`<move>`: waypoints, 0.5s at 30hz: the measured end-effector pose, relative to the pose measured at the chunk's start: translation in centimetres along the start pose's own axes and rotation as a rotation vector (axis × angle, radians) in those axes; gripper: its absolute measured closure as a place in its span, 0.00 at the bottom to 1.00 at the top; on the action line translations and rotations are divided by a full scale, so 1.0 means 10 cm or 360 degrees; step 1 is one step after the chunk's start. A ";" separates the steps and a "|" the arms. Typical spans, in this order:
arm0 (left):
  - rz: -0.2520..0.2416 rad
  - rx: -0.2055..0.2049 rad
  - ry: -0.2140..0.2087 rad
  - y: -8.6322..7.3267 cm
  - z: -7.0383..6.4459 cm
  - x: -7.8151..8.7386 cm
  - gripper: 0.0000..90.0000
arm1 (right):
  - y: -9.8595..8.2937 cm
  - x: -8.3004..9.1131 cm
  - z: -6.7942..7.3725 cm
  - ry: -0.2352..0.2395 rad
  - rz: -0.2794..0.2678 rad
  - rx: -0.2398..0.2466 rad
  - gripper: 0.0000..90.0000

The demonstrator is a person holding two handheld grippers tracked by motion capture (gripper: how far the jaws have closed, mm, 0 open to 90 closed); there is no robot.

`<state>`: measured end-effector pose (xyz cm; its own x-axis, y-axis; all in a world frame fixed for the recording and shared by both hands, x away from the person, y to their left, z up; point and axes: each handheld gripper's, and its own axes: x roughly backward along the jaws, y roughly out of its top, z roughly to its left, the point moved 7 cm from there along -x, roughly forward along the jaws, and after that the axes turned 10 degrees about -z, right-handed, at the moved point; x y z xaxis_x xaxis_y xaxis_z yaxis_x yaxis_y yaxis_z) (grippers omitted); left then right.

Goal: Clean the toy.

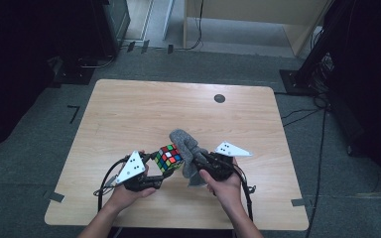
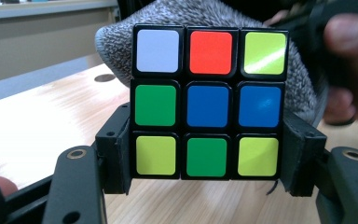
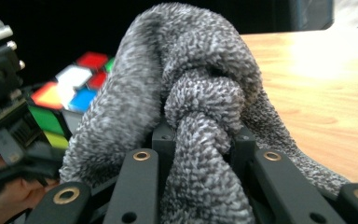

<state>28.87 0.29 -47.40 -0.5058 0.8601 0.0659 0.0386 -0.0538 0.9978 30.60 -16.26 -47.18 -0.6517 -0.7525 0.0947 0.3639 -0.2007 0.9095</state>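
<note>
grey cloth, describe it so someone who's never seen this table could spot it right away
On the light wooden table, look to the near edge where the two hands meet. The grey cloth is the fuzzy, bunched towel clamped in the right gripper, pressed against the puzzle cube; it is soft and plain, the cube hard and multicoloured.

We see the tabletop (image 1: 129, 114) evenly lit from above in the high view, with the room's left and right edges sunk in near black and the picture soft and grainy. In the left gripper view, glare streaks the cube (image 2: 208, 100) on its upper right yellow sticker, and the hand at right blurs. In the right gripper view, the far tabletop washes out pale, and the grey cloth (image 3: 186, 93) stays sharp against darkness.
</note>
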 end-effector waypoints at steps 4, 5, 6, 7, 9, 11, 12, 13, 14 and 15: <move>-0.0098 0.0093 -0.0037 0.08 0.02 0.04 0.38 | -0.19 -0.11 0.08 0.0080 0.0119 0.0056 0.81; -0.0096 0.0091 -0.0031 0.08 0.03 0.05 0.38 | -0.22 -0.13 0.10 0.0082 0.0127 0.0062 0.81; -0.0093 0.0094 -0.0025 0.08 0.04 0.06 0.38 | -0.24 -0.14 0.11 0.0075 0.0137 0.0063 0.81; -0.0091 0.0108 -0.0019 0.08 0.06 0.06 0.38 | -0.27 -0.16 0.10 0.0078 0.0155 0.0055 0.81; -0.0093 0.0126 0.0008 0.08 0.09 0.06 0.38 | -0.34 -0.18 0.09 0.0099 0.0224 0.0037 0.81; -0.0077 0.0129 0.0031 0.06 0.11 0.06 0.38 | -0.41 -0.20 0.07 0.0091 0.0306 0.0059 0.80; -0.0062 0.0124 0.0037 0.05 0.11 0.05 0.38 | -0.43 -0.20 0.05 0.0070 0.0334 0.0072 0.80; -0.0045 0.0117 0.0043 0.04 0.11 0.04 0.38 | -0.43 -0.20 0.02 0.0041 0.0346 0.0072 0.80; -0.0028 0.0116 0.0044 0.02 0.11 0.03 0.38 | -0.40 -0.19 0.00 0.0027 0.0324 0.0067 0.80; -0.0013 0.0122 0.0040 0.01 0.10 0.02 0.38 | -0.35 -0.16 -0.02 0.0019 0.0279 0.0055 0.80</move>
<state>29.65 1.02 -47.31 -0.5277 0.8474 0.0591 0.1000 -0.0071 0.9950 30.50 -14.46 -50.56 -0.5724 -0.7814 0.2487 0.4481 -0.0440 0.8929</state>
